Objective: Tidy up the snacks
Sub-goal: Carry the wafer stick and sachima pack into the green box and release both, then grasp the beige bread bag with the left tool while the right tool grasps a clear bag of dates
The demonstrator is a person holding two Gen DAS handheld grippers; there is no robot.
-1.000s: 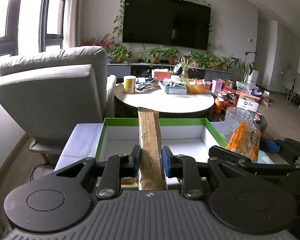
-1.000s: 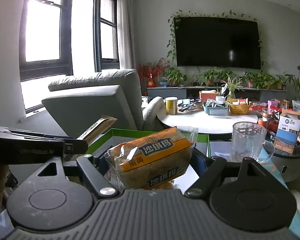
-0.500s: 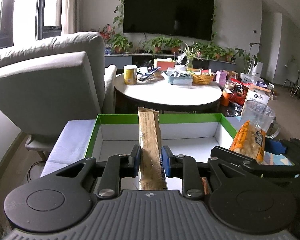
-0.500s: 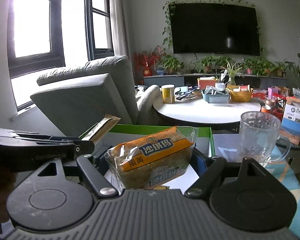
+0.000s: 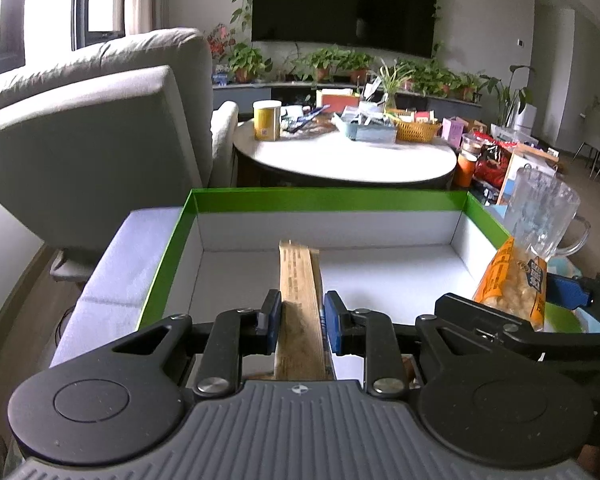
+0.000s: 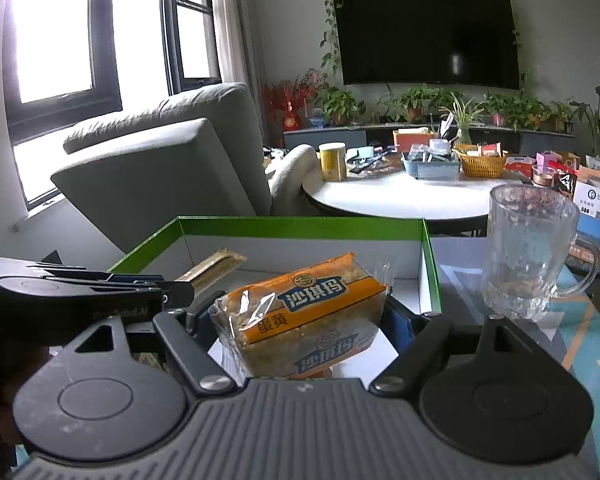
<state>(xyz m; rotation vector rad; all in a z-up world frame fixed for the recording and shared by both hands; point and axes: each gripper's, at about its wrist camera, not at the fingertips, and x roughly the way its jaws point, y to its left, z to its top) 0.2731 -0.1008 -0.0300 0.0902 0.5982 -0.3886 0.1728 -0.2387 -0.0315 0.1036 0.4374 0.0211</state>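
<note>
My left gripper (image 5: 300,314) is shut on a long brown snack packet (image 5: 300,280), which points forward over the white floor of a green-rimmed box (image 5: 324,199). My right gripper (image 6: 300,316) is shut on an orange and clear snack pack (image 6: 300,312) with blue lettering, held over the same box (image 6: 300,227) near its right wall. In the left wrist view the orange pack (image 5: 514,280) and the right gripper show at the right edge. Seen from the right wrist, the left gripper and the brown packet (image 6: 216,266) sit at the left.
A clear glass mug (image 6: 530,256) stands just right of the box on a patterned cloth. Behind the box are a grey armchair (image 5: 88,136) and a round white table (image 5: 344,158) with a yellow can, baskets and packets. More packages lie at the far right.
Both grippers have moved forward and down over the box, still holding their snacks. The box and the mug look nearer and larger now.
</note>
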